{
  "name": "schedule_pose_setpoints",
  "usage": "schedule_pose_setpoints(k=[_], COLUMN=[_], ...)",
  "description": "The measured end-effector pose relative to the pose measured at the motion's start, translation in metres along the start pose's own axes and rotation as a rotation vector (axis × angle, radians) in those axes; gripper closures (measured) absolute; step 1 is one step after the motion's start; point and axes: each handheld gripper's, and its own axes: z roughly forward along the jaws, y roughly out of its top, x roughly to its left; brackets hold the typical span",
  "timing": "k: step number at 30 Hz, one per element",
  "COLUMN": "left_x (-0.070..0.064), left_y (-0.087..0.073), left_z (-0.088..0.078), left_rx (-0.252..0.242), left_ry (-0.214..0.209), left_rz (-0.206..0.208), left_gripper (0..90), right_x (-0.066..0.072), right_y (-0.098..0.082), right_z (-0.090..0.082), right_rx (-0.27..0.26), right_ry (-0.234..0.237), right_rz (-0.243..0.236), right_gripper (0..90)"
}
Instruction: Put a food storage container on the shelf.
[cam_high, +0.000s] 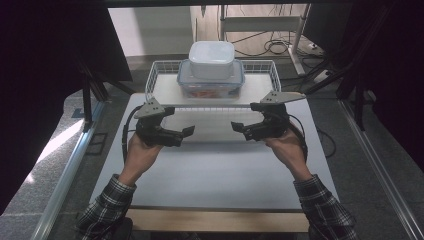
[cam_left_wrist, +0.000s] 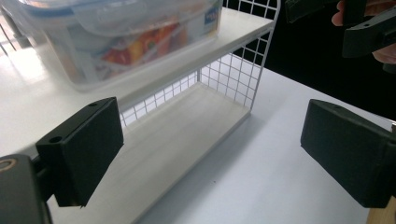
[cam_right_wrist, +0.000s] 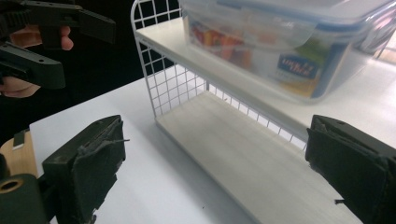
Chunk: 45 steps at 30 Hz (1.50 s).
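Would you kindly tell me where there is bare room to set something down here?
The white table is bare in front of the wire shelf, and the lower shelf board too. The upper shelf's middle is crowded by the clear container with the white box on it.

Both forearms reach in from the near edge; left tongs (cam_high: 186, 132) and right tongs (cam_high: 237, 127) face each other, jaws spread wide, holding nothing.

Black grippers (cam_high: 212, 130) are showing against a white table (cam_high: 215, 170). The white wire rack (cam_high: 165, 67) is carrying a clear, blue-rimmed box (cam_high: 210, 82) under a white tub (cam_high: 211, 59). Plaid sleeves (cam_high: 320, 205).
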Motion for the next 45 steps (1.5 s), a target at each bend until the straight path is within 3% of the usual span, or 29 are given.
schedule_pose_setpoints(k=[14, 23, 33, 45], left_x=[-0.009, -0.013, -0.020, -0.029], left_y=[-0.031, -0.054, -0.075, -0.098], left_z=[0.001, 0.004, 0.009, 0.006], left_rx=[0.023, 0.030, 0.084, 0.104], left_ry=[0.018, 0.014, 0.020, 0.035], left_rz=[0.016, -0.004, 0.022, 0.018], left_gripper=[5.4, 5.4, 5.1, 4.5], right_x=[0.005, 0.006, 0.013, 0.014], right_y=[-0.029, -0.052, -0.072, -0.098], right_z=[0.004, 0.007, 0.006, 0.001], right_rx=[0.007, 0.038, 0.063, 0.076], right_ry=[0.020, 0.007, -0.021, -0.022], right_rz=[-0.003, 0.004, -0.021, 0.033], right_gripper=[3.6, 0.5, 0.0, 0.0])
